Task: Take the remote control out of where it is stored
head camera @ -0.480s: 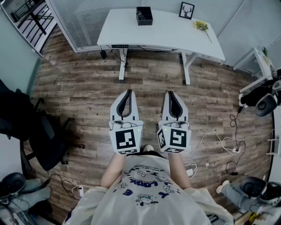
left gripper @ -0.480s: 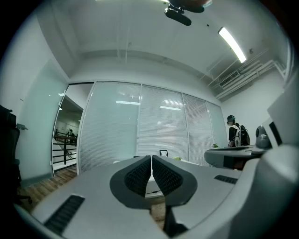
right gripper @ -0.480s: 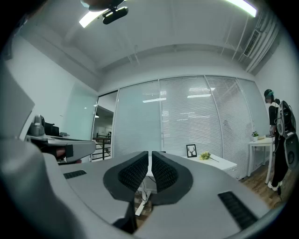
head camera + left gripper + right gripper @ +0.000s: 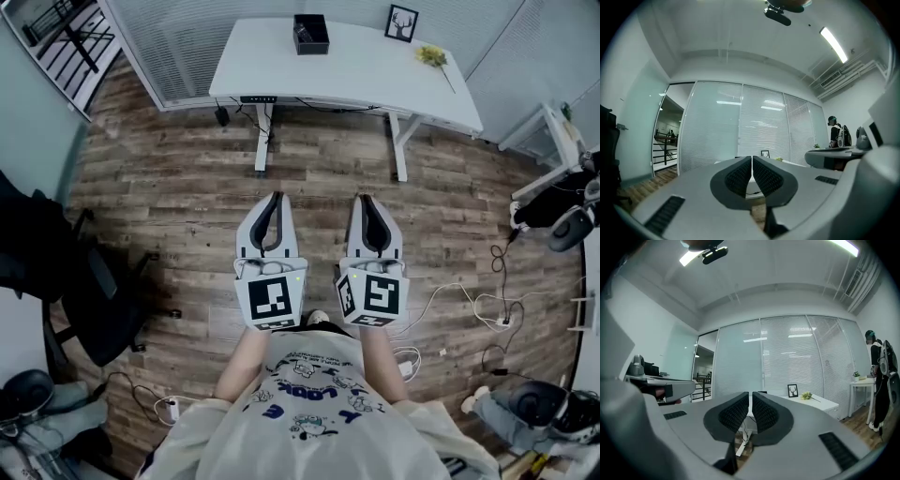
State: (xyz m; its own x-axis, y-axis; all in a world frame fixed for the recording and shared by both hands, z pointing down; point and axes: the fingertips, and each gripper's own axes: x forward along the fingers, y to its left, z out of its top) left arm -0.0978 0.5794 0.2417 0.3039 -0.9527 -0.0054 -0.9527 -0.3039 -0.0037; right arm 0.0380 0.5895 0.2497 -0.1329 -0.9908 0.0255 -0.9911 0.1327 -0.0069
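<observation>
The remote control shows in no view; we judge that it lies inside the black box (image 4: 310,34) at the back edge of the white desk (image 4: 347,70), the one likely store here. In the head view we hold the left gripper (image 4: 273,199) and the right gripper (image 4: 364,201) level and side by side, well short of the desk and pointed at it, probably ready for an approach. We count two grippers, one desk, one box and one picture frame (image 4: 400,22). In the left gripper view the jaws press together on nothing. In the right gripper view the jaws likewise meet, empty.
</observation>
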